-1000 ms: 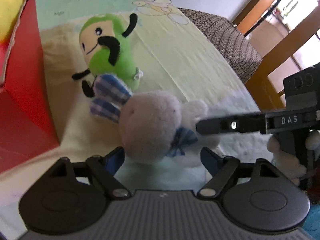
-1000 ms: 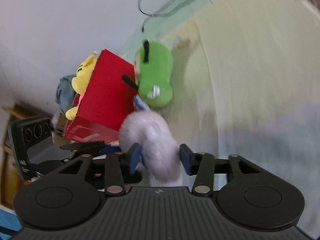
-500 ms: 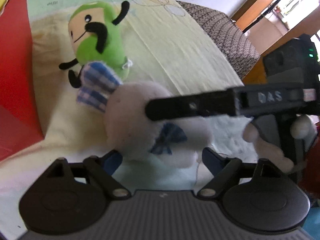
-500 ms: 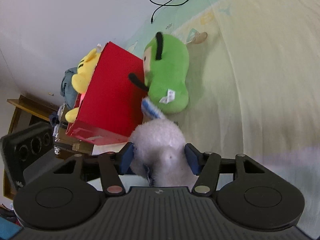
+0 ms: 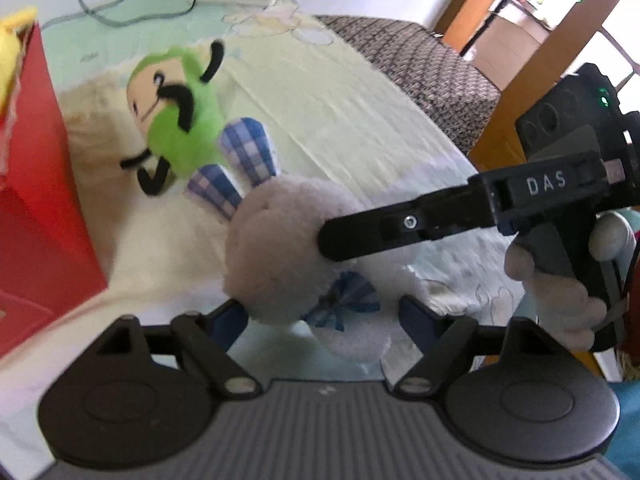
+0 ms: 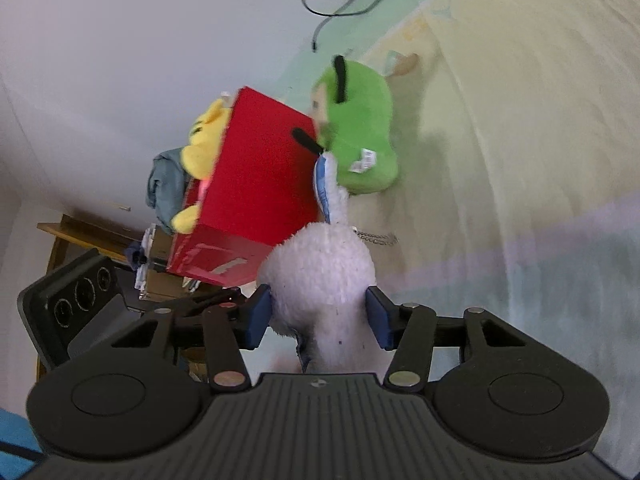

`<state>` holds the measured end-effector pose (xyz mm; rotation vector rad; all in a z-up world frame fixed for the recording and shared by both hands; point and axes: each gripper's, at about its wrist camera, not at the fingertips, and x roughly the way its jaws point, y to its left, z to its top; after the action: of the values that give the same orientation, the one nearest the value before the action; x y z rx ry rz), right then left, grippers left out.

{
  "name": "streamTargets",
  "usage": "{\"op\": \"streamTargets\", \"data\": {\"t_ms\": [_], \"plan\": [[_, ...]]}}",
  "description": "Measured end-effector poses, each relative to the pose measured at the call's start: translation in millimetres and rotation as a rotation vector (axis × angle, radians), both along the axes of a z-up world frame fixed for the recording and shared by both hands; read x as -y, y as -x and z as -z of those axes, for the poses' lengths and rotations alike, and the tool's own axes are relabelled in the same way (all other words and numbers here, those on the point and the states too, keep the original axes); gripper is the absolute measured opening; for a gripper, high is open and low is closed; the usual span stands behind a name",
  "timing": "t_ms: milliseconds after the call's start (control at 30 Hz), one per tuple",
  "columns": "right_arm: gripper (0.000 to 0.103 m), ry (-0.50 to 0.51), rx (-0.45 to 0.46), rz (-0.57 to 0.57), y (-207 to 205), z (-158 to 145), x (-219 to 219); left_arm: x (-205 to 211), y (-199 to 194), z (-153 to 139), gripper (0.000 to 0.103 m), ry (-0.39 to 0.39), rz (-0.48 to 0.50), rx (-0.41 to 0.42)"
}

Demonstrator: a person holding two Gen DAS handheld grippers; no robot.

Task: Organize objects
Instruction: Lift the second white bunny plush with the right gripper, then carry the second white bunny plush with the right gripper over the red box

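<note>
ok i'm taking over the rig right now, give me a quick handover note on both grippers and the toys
Right gripper: jaws closing, pads against the head of the white fluffy plush rabbit with blue checked ears.
Left gripper: jaws closing around the rabbit's body; right pad not yet touching.
Things: rabbit on the pale yellow bedsheet, beside the green plush toy with a black moustache. The red box stands next to both.
Done: a yellow plush toy already sits in the box.
Left: the rabbit and the green toy are still outside it.
</note>
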<state>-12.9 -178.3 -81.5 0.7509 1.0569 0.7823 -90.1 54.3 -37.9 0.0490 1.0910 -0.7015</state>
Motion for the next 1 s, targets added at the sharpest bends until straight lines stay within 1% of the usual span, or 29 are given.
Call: {"op": "streamTargets", "data": {"t_ms": [200,267,333,467,633,767,900,1000], "plan": [[0.053,-0.036,0.092,0.02,21.7,-30.4,-18.6,-29.5,10.7,-30.4,0.081,0.049,0.031,0.112],[0.051,-0.045,0.119,0.011,29.6,-39.7,-35.0,-44.6,11.0,-41.7,0.081,0.062,0.025,0.158],[0.051,-0.036,0.171,0.024,36.8,-51.2,-51.2,-56.0,8.9,-52.4,0.081,0.083,0.019,0.19],[0.051,-0.058,0.221,0.065,40.1,-68.5,-77.5,-84.6,8.0,-69.2,0.081,0.117,-0.001,0.244],[0.051,-0.081,0.284,0.084,41.3,-88.0,-111.7,-124.2,12.0,-88.8,0.082,0.162,-0.023,0.301],[0.051,-0.092,0.343,0.088,38.4,-103.2,-138.6,-156.8,15.7,-104.6,0.082,0.201,-0.044,0.352],[0.051,-0.092,0.399,0.085,21.3,-117.5,-172.3,-188.1,7.1,-116.8,0.083,0.228,-0.083,0.403],[0.051,-0.096,0.399,0.079,4.1,-124.2,-196.7,-211.1,-5.7,-121.1,0.083,0.224,-0.126,0.42]]}}
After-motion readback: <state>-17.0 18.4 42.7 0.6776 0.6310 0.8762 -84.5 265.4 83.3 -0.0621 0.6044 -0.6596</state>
